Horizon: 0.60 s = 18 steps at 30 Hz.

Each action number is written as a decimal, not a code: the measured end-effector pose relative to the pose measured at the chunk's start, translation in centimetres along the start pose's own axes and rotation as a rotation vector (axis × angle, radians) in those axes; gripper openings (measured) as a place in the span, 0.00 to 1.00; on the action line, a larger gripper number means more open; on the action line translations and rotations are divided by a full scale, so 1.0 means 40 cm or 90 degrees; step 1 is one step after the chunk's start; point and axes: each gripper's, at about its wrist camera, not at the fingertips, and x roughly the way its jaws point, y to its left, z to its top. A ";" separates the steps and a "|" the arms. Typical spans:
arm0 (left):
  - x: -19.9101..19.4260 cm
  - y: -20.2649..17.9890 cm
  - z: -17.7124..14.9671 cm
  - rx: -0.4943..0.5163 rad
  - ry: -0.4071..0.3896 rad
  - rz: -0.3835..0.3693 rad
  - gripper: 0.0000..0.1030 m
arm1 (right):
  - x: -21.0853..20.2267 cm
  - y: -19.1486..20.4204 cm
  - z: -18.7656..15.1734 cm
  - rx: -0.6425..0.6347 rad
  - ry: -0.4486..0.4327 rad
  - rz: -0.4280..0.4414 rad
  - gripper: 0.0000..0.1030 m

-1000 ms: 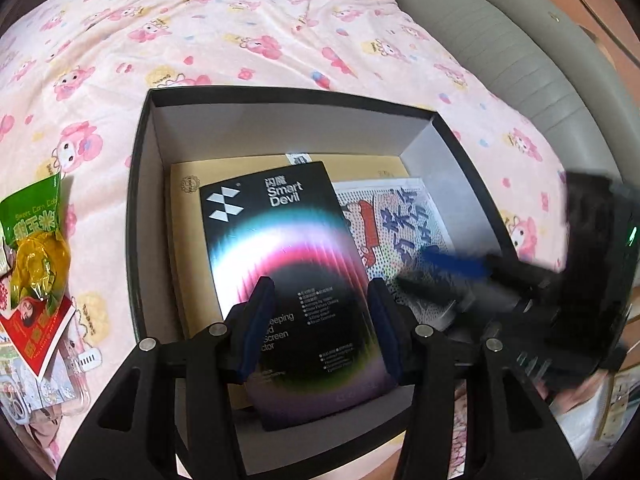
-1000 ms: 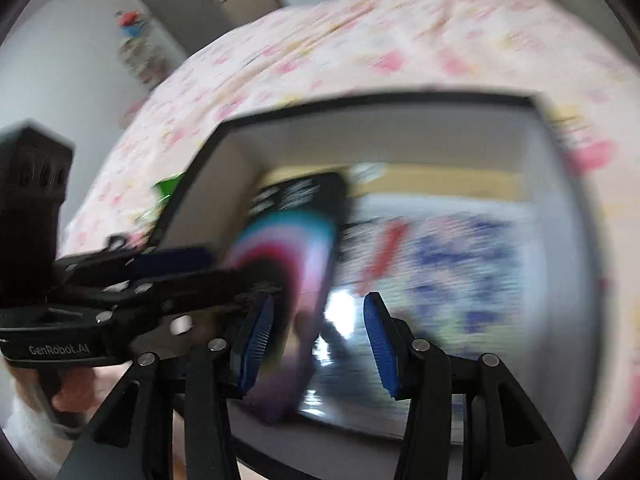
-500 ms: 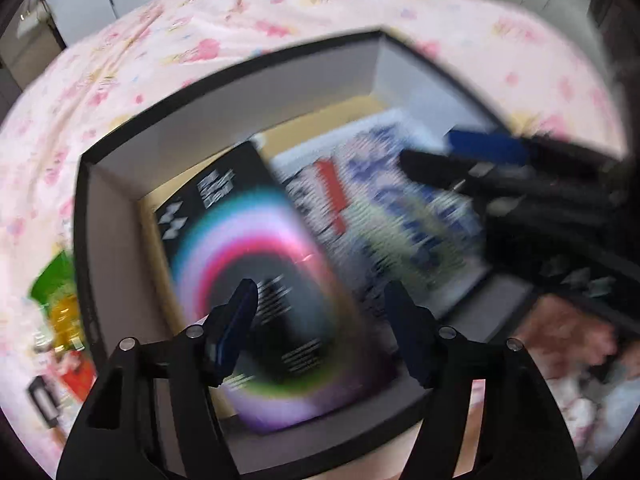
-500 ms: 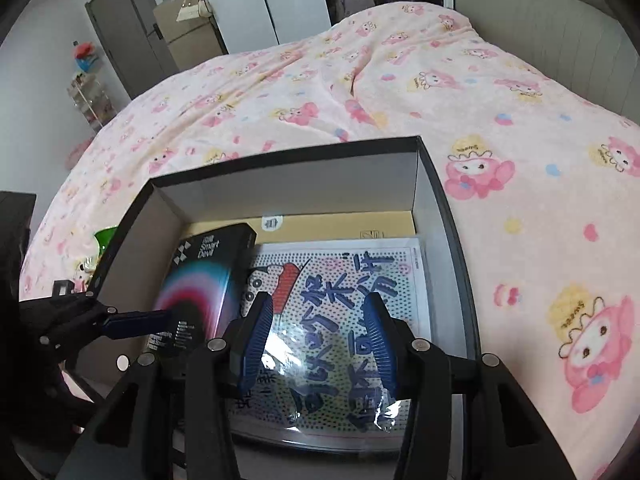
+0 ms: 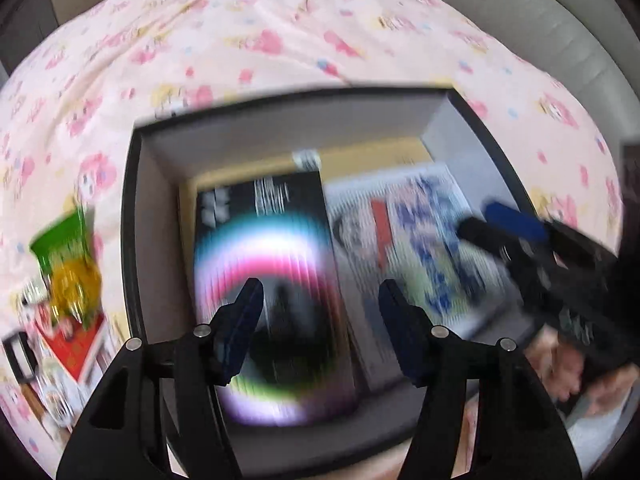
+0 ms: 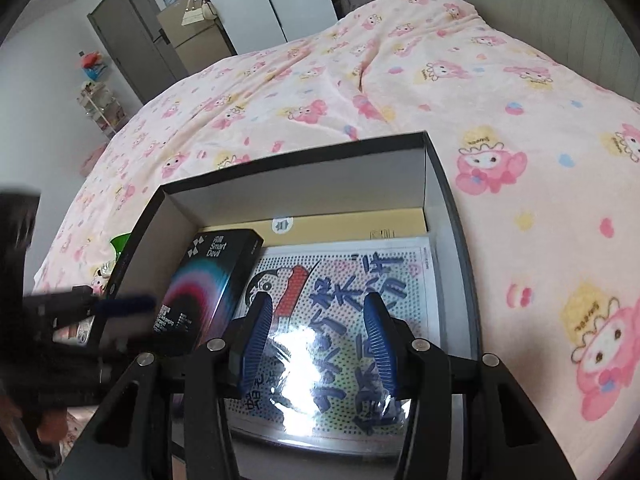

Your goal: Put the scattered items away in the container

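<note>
A black open box (image 5: pixel 134 216) (image 6: pixel 452 216) sits on the pink bed. Inside lie a black Smart Devil package (image 5: pixel 272 264) (image 6: pixel 208 284) on the left, a dotted plastic sheet with blue characters (image 5: pixel 424 240) (image 6: pixel 344 304) on the right, and a tan envelope (image 6: pixel 344 222) under both. My left gripper (image 5: pixel 320 328) is open and empty above the black package. My right gripper (image 6: pixel 316 344) is open and empty above the dotted sheet. The right gripper also shows at the right of the left wrist view (image 5: pixel 520 236), and the left gripper at the left of the right wrist view (image 6: pixel 120 306).
A green and yellow snack packet (image 5: pixel 68 264), a red packet (image 5: pixel 76 344) and other small items lie on the bedspread left of the box. A grey padded headboard (image 6: pixel 560 20) runs along the right. A door and shelves (image 6: pixel 132 28) stand far off.
The black package, between my left fingers a second ago, now lies in the box. My left gripper has opened and pulled back, its view swinging. My right gripper has steadied above the dotted sheet.
</note>
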 end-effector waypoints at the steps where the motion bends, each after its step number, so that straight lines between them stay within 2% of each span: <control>1: 0.017 0.000 0.030 -0.001 0.008 0.020 0.60 | -0.006 -0.006 0.005 0.000 -0.009 -0.011 0.43; 3: 0.040 -0.005 0.059 0.001 0.016 0.025 0.60 | -0.017 -0.011 0.013 -0.008 -0.026 -0.032 0.43; 5: 0.072 -0.005 0.080 -0.002 0.044 0.004 0.65 | -0.024 -0.006 0.027 -0.026 -0.048 -0.054 0.43; 7: 0.095 -0.008 0.087 -0.006 0.060 0.000 0.65 | -0.018 -0.001 0.050 -0.034 -0.058 -0.029 0.43; 8: 0.103 -0.016 0.081 -0.001 0.061 0.020 0.65 | -0.013 -0.003 0.060 -0.028 -0.056 -0.009 0.43; 9: 0.111 -0.014 0.081 0.004 0.063 0.073 0.65 | -0.007 -0.008 0.070 -0.020 -0.053 0.012 0.43; 10: 0.114 -0.007 0.082 -0.001 0.065 0.103 0.66 | -0.002 -0.012 0.077 -0.010 -0.052 0.032 0.43; 11: 0.115 0.002 0.083 -0.010 0.068 0.109 0.63 | 0.001 -0.017 0.081 -0.003 -0.051 0.051 0.43; 13: 0.106 0.018 0.088 -0.025 0.060 0.098 0.63 | 0.003 -0.019 0.080 -0.001 -0.048 0.066 0.43; 18: 0.084 0.065 0.130 -0.062 0.019 0.063 0.63 | 0.023 -0.012 0.076 0.000 -0.028 0.044 0.43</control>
